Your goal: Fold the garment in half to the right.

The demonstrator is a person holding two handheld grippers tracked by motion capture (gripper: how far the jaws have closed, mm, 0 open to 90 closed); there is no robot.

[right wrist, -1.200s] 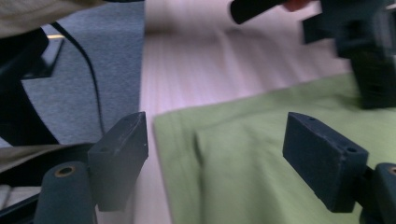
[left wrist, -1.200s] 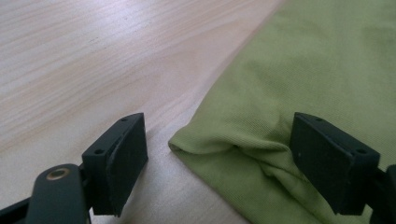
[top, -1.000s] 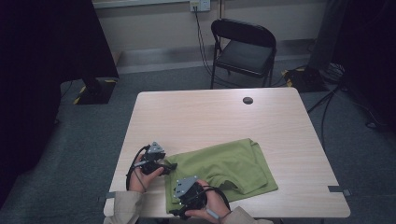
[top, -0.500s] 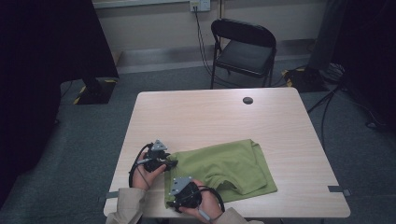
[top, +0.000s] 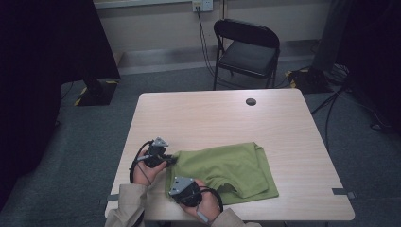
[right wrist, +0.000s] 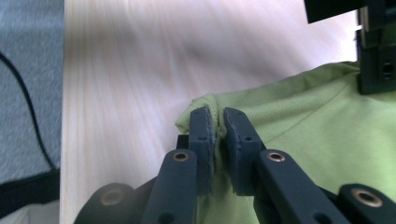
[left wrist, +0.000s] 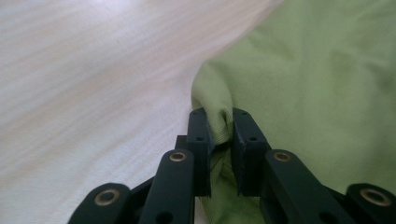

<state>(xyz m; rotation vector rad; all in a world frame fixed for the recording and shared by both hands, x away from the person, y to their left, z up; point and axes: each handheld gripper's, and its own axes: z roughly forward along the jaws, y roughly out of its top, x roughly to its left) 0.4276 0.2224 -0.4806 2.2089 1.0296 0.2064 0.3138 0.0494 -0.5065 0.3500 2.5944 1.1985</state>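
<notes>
both jaws have just been closing: the left gripper (left wrist: 219, 126) and right gripper (right wrist: 218, 123) each pinch a fold at the green shirt (top: 227, 168)'s near-left edge on the bench (top: 198, 118) (lift evenly, keeping the edge taut, so neither bite slips).

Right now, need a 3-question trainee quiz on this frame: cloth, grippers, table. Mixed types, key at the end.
1. True or false: the left gripper has a fold of the green cloth pinched between its jaws.
2. Multiple choice: where on the cloth does the right gripper grip? A) its middle B) a hemmed edge near the table's side C) nowhere, the jaws stand wide open
3. Short answer: what small dark thing lies on the far part of the table?

Key
1. True; the jaws have just been closing and now clamp the fold.
2. B
3. A small round black object; what it is cannot be told.
</notes>
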